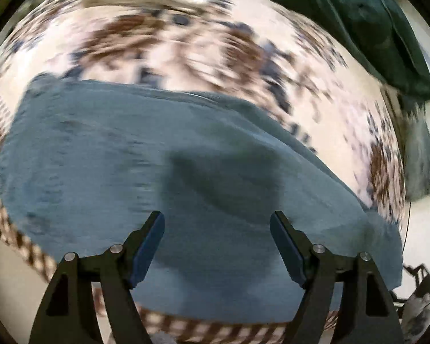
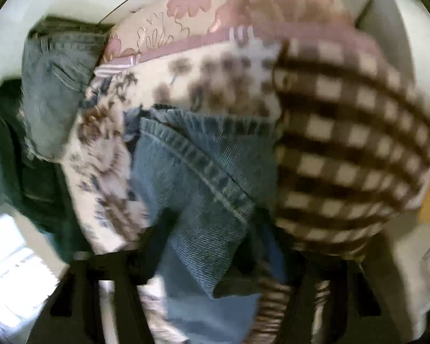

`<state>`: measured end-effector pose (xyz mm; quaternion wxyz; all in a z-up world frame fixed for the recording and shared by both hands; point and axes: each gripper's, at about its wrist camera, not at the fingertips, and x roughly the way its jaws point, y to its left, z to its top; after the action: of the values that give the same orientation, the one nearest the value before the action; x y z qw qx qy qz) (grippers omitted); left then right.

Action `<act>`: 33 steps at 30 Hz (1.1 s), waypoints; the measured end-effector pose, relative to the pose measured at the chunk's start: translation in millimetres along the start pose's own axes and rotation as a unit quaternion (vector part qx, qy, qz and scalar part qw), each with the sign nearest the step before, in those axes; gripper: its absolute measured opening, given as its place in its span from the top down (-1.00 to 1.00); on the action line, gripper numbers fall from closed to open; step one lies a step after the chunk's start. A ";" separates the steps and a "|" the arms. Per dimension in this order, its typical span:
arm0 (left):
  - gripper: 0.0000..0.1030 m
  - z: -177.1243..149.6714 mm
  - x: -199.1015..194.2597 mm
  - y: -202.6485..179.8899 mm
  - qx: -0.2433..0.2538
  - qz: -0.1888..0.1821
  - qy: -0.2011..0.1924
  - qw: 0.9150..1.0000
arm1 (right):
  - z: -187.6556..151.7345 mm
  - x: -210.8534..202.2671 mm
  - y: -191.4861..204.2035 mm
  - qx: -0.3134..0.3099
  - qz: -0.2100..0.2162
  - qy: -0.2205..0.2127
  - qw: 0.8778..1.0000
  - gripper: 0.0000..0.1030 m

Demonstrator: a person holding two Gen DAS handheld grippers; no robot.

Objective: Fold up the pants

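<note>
Jeans [image 1: 157,177] lie spread on a patterned bedspread [image 1: 186,43], floral with a brown check border; both views are motion-blurred. Left gripper [image 1: 218,246] points steeply down over the flat denim, jaws well apart, nothing between the pads, no grip; denim directly beneath but contact not clear. In the right wrist view a stitched seam edge of the jeans [image 2: 203,172] runs up from the right gripper [image 2: 215,261], denim seems to sit between the fingers, but the fingers are dark smears in the blur, so can't tell if the pads actually press the cloth or how far open they stand. More clothes are piled at the far edge of the bed: a dark green garment [image 1: 358,23] and a second denim piece [image 2: 51,91]. Fold looks partway, only a judgement. Risks: if the right grip is loose or catches just one layer, the seam slips out and the fold lands crooked. Left is open, so nothing pins the panel; a right-side pull could drag the whole garment or bunch the bedspread. A blind left pinch could grab bedspread along with denim. Jeans sit near the check border, so a hard tug might slide them off the bed edge.
</note>
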<state>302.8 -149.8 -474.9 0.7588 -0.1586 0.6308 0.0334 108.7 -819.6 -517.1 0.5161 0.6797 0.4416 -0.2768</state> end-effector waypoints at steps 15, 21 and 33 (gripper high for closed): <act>-0.45 -29.1 49.2 -14.8 -0.003 0.044 0.046 0.998 | -8.0 12.7 52.9 -0.318 -0.228 -0.070 0.917 0.08; -1.00 -21.9 73.3 -16.2 0.017 0.013 0.077 0.997 | -43.6 -14.4 81.2 -0.351 -0.209 -0.118 0.905 -0.13; -1.00 -8.9 60.2 -30.6 0.006 0.029 0.075 0.997 | -266.9 144.9 206.2 -0.652 -0.155 0.113 0.733 -0.13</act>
<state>314.2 -190.3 -528.4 0.7091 -0.1381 0.6904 0.0395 336.4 -537.4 -459.5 0.7286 0.1249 0.6685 0.0818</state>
